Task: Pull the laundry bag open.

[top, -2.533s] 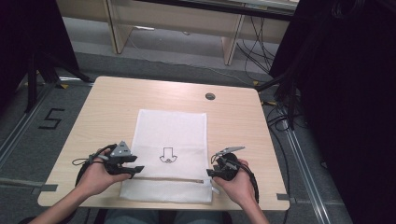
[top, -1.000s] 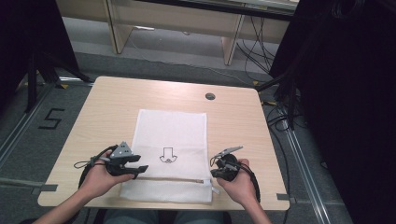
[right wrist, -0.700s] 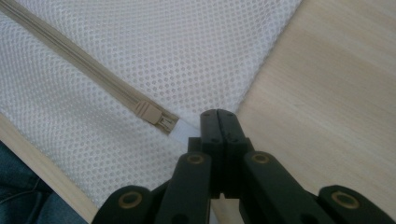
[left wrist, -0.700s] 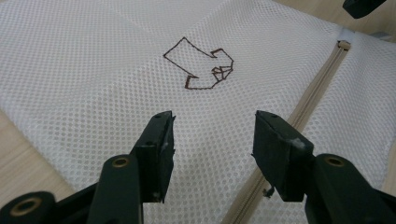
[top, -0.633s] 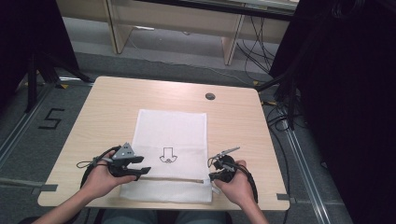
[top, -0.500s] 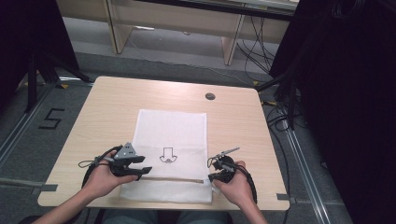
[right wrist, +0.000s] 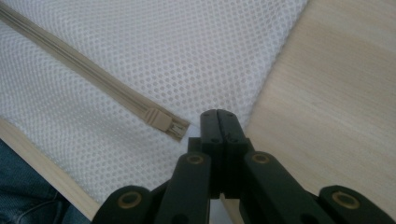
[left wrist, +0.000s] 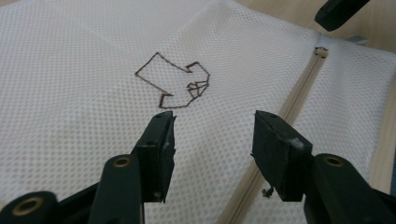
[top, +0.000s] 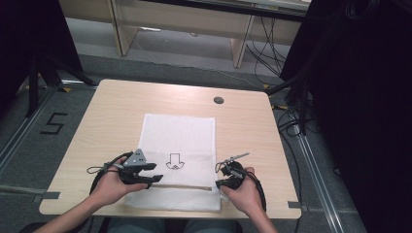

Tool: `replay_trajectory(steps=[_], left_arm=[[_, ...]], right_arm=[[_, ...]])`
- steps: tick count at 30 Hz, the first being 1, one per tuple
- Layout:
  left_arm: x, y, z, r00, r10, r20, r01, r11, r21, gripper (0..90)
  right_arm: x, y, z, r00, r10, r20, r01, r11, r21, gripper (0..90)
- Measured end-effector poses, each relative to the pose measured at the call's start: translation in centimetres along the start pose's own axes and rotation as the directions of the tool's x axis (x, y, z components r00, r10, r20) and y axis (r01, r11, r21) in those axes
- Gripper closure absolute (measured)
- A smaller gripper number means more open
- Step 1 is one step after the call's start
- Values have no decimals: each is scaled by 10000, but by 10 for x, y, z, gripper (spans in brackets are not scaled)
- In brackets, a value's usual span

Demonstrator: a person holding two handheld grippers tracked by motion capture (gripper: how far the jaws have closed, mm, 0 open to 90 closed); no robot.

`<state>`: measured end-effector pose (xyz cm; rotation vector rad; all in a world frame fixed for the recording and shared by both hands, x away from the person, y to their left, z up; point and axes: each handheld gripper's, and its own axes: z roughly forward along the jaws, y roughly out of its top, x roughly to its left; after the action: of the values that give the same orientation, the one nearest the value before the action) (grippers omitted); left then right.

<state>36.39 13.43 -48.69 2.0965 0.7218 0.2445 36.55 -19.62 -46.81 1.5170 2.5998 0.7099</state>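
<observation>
A white mesh bag [top: 177,131] lies flat on the wooden table [top: 111,116], with a brown arrow drawing [top: 173,161] on it and a beige zipper [top: 182,186] across its near part. My left gripper [top: 156,173] hovers over the bag's left side. It stands open in the left gripper view [left wrist: 212,135], with only mesh below the jaws, the arrow [left wrist: 175,81] ahead and the zipper [left wrist: 299,100] to the right. My right gripper [top: 219,176] is shut [right wrist: 219,114] on the mesh beside the zipper's end [right wrist: 166,123]. Whether it pinches fabric I cannot tell.
A round cable hole [top: 218,100] sits in the table's far right part. Bare wood surrounds the bag on the left, right and far sides. Beyond the table are a floor with cables [top: 291,121] and a floor mark "5" [top: 53,124].
My left gripper has shifted a little to the right, further over the bag's left side. The right gripper and the bag have stayed where they were.
</observation>
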Motion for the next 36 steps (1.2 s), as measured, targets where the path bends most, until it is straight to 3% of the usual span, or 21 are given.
replay_trajectory(steps=[2,3,5,8,9,10,12,13,16,18,30,32,33,36], left_arm=[[-4,3,3,9996,276,53,-277,9995,142,494],[-6,4,5,9994,293,178,-295,9995,73,499],[-9,6,7,9976,662,192,-666,9975,239,510],[-14,8,10,9979,549,351,-553,9984,97,526],[-16,11,11,9963,718,474,-723,9973,98,530],[-17,12,12,9966,698,437,-704,9974,122,533],[-19,15,15,9954,706,647,-716,9973,129,541],[-21,15,16,9964,372,762,-388,9990,200,545],[-23,16,22,9936,134,1120,-177,9991,378,559],[-25,18,25,9929,164,1182,-223,9986,485,574],[-43,40,52,9823,724,1725,-861,9936,736,618],[-46,41,57,9810,822,1756,-960,9928,715,622],[-47,42,59,9804,847,1778,-996,9921,763,624],[-50,43,65,9767,1017,1892,-1180,9900,771,631]], right_arm=[[2,0,-1,10000,14,-19,-14,10000,-30,900],[1,0,0,9997,-239,-99,238,9997,-88,900],[4,-1,2,9999,-65,-113,67,9999,148,900],[4,-1,5,10000,10,-59,-7,9990,444,900],[2,-2,9,9998,-121,-132,128,9984,558,900],[2,-2,9,9999,58,-106,-50,9975,711,900],[0,-2,12,9997,-130,-196,143,9976,680,900],[2,-2,12,9999,-71,-102,78,9976,690,900],[5,-1,14,9999,-106,67,101,9966,813,900],[6,0,14,9996,-256,138,244,9963,824,900],[6,-1,15,10000,10,98,-19,9960,895,900],[8,-1,15,9995,311,42,-314,9951,935,900],[5,-1,15,10000,-64,65,59,9963,858,900],[4,-1,15,10000,-69,25,67,9964,849,900]])
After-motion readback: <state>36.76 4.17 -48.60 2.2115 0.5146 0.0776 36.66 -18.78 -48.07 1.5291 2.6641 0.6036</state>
